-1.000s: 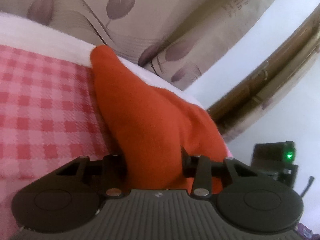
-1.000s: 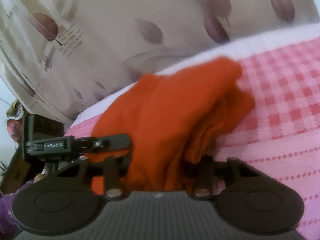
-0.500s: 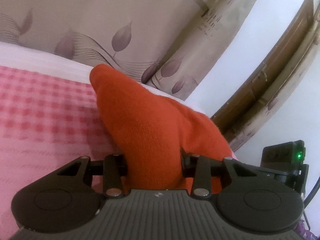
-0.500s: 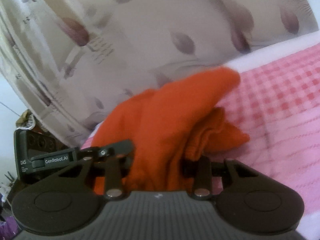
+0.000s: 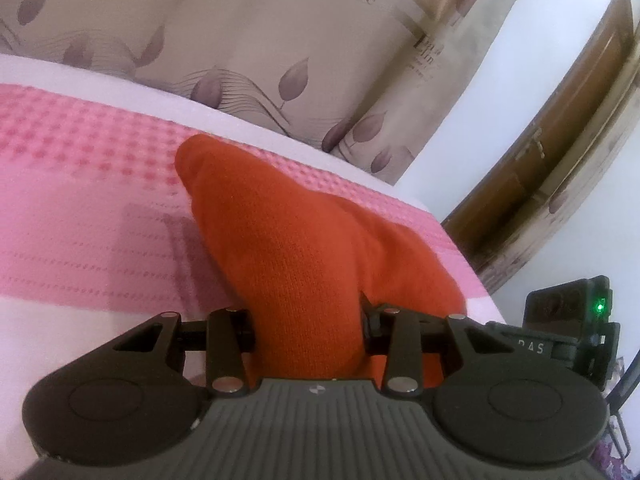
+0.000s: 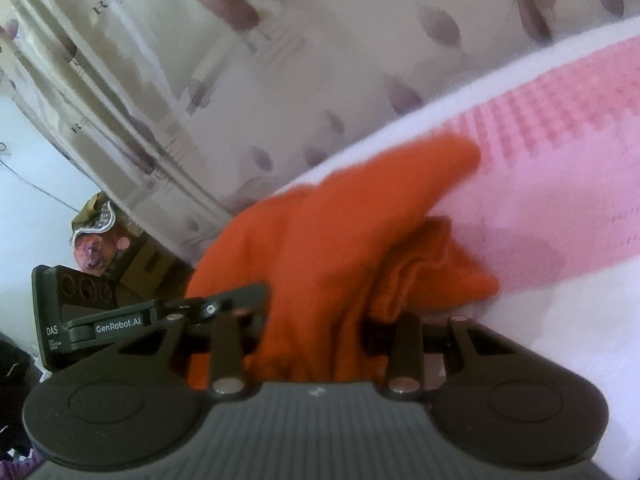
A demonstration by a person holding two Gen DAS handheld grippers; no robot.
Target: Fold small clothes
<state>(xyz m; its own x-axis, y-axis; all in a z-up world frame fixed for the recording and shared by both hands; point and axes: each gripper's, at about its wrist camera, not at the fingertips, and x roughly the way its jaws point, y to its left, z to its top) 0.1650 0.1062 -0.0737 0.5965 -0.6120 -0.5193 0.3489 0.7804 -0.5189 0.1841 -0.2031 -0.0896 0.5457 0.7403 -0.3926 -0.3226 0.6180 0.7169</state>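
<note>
An orange knit garment (image 5: 304,248) hangs lifted above a pink checked cloth (image 5: 80,184). My left gripper (image 5: 308,328) is shut on one edge of it; the cloth bunches between the jaws and hides the fingertips. In the right wrist view the same orange garment (image 6: 332,240) is pinched by my right gripper (image 6: 316,332), with a folded part drooping on the right. The right gripper's body (image 5: 568,320) shows at the lower right of the left wrist view, and the left gripper's body (image 6: 80,316) at the left of the right wrist view.
A beige curtain with leaf print (image 5: 280,40) hangs behind the bed. A white wall and a wooden door frame (image 5: 560,140) stand at the right. Cluttered items and a box (image 6: 104,232) lie at the left, beyond the bed's edge.
Both grippers have risen and pulled back with the orange garment, which now hangs higher over the pink cloth. The grips have not changed.
</note>
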